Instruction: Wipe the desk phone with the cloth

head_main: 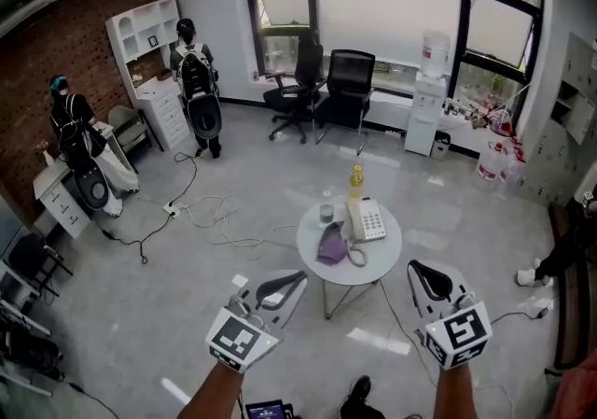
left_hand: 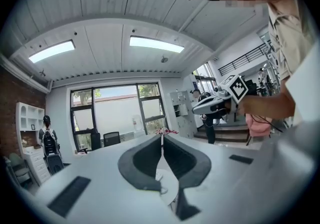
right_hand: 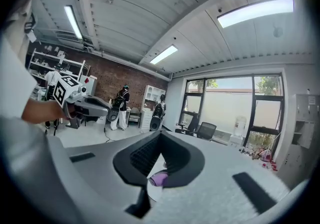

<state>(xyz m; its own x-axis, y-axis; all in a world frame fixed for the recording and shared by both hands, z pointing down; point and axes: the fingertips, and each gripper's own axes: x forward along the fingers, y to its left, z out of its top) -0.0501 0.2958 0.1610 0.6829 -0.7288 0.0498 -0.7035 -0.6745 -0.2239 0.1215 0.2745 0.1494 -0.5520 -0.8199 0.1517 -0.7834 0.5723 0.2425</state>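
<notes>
The round white surface (head_main: 384,249) stands in the middle of the room, ahead of the person holding the tools. The desk phone (head_main: 366,218) lies on its right half, with its cord looping toward the near edge. The purple cloth (head_main: 332,244) sits crumpled just left of the phone, and from the head view I cannot tell whether the two touch. A small glass (head_main: 326,212) stands behind the cloth, and a yellow bottle (head_main: 355,178) is at the far edge.

The left tongs (head_main: 298,276) are held out level on the near left, short of the surface, tips pressed together with nothing between them. The right tongs (head_main: 414,267) are on the near right, also short of the surface, closed tight and empty. A bit of the purple cloth shows below their tips in the right gripper view.

Two black office chairs (head_main: 322,86) stand by the far window. Two people with backpacks (head_main: 196,81) stand along the left wall, near white shelves.
</notes>
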